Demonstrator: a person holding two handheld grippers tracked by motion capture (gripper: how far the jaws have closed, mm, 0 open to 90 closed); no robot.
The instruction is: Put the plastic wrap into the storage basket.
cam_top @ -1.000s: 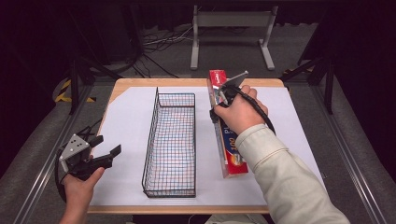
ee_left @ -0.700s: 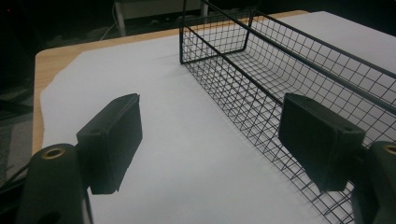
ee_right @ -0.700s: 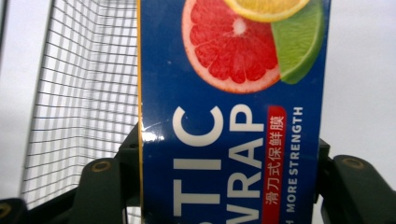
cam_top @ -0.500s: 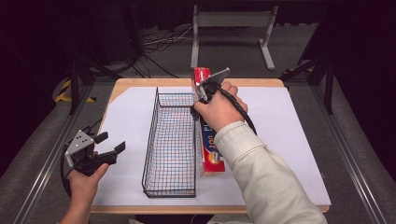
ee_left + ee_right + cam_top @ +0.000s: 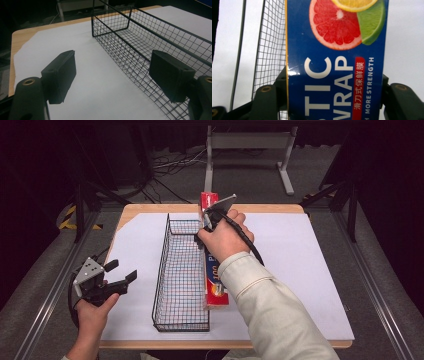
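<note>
A long blue and red plastic wrap box hangs just over the right wall of a black wire basket, lifted off the white sheet. My right gripper is shut on the box near its far end, its jaws pressing both long sides. The box's near end sits at the basket's front right corner. My left gripper is held open at the table's left edge, left of the basket, with nothing between its pads.
A white sheet covers the wooden table. A metal stand and cables lie on the floor beyond the far edge. Rails run along both sides of the table.
The right gripper has carried the box leftward from the sheet's middle to the basket's right wall. The left gripper has stayed open and almost still.
</note>
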